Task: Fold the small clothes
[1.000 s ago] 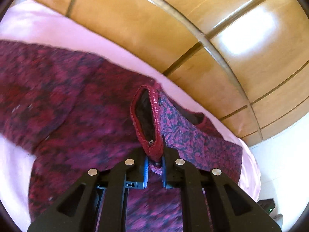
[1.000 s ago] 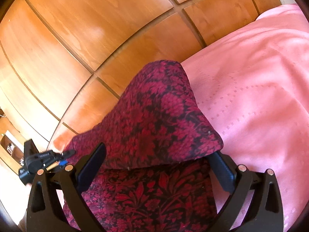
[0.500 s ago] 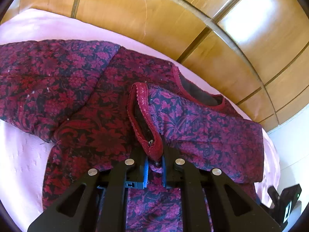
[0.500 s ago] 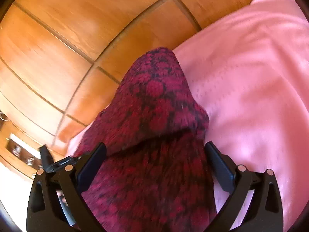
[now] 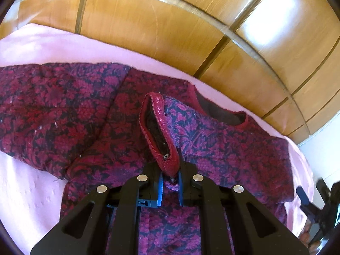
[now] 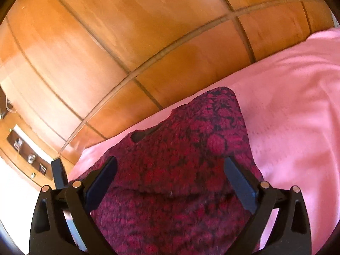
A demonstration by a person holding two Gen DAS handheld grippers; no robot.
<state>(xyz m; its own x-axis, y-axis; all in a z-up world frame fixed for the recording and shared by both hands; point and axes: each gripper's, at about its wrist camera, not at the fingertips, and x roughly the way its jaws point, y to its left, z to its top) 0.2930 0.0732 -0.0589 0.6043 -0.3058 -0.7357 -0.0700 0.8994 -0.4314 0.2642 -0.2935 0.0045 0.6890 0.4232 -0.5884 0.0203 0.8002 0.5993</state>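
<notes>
A dark red floral top (image 5: 223,140) lies on a pink bedsheet (image 5: 31,195). My left gripper (image 5: 171,171) is shut on the red sleeve cuff (image 5: 161,131), which stands up as an open loop over the garment's body. The other sleeve (image 5: 48,106) spreads out to the left. My right gripper (image 6: 170,184) is open, its fingers wide apart above the garment (image 6: 191,148), with cloth lying flat between and under them. The neckline shows in both views (image 5: 221,114) (image 6: 138,136).
A wooden panelled headboard (image 5: 170,25) (image 6: 127,42) runs along the far edge of the bed. Bare pink sheet (image 6: 297,106) lies to the right. The right gripper's black frame (image 5: 318,204) shows at the left wrist view's right edge.
The garment held up in front of the right gripper has dropped flat onto the bed. The left gripper has lowered with the cuff, and the whole top now lies spread out.
</notes>
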